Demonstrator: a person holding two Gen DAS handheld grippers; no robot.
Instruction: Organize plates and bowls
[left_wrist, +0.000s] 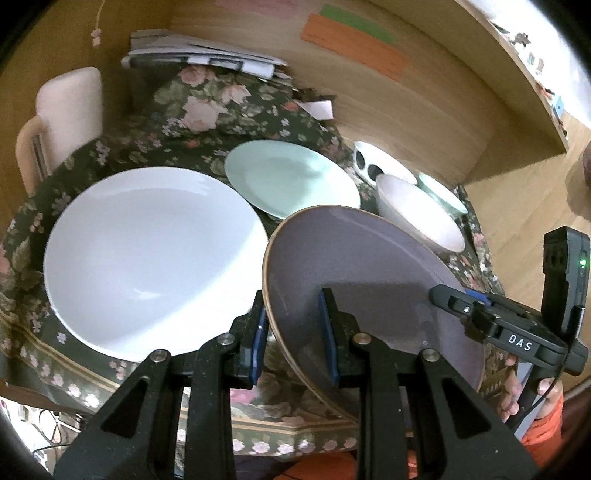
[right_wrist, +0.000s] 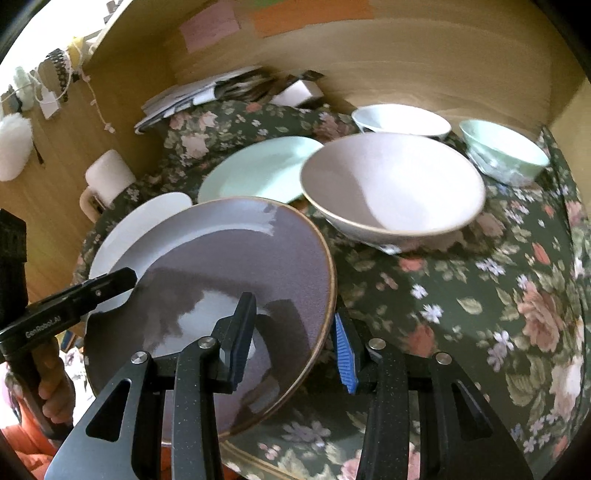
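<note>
Above the near edge of the worktop (right_wrist: 461, 295), under its flowered cloth, we hold the purple plate (left_wrist: 369, 280) clear of the surface and tilted, between both pairs of tongs. Our left tongs (left_wrist: 293, 332) are narrowed onto its left rim, one pad under and one over; our right tongs (right_wrist: 291, 339) grip the opposite rim the same way (the blue pad sits just outside the edge in the right wrist view).

Nothing looks stacked yet, as far as we can judge. The white plate (left_wrist: 155, 258) lies flat on the left, the pale green plate (left_wrist: 291, 177) beyond it toward the far side, each on its own. The bowls are also separate: the pinkish bowl (right_wrist: 391, 184) sits in the middle right, the white bowl (right_wrist: 400, 120) behind it, and the green patterned bowl (right_wrist: 504, 153) at the far right.

So the job reads as early: one plate is in transit, two plates and three bowls remain unsorted. Where this plate is meant to land we cannot tell.
</note>
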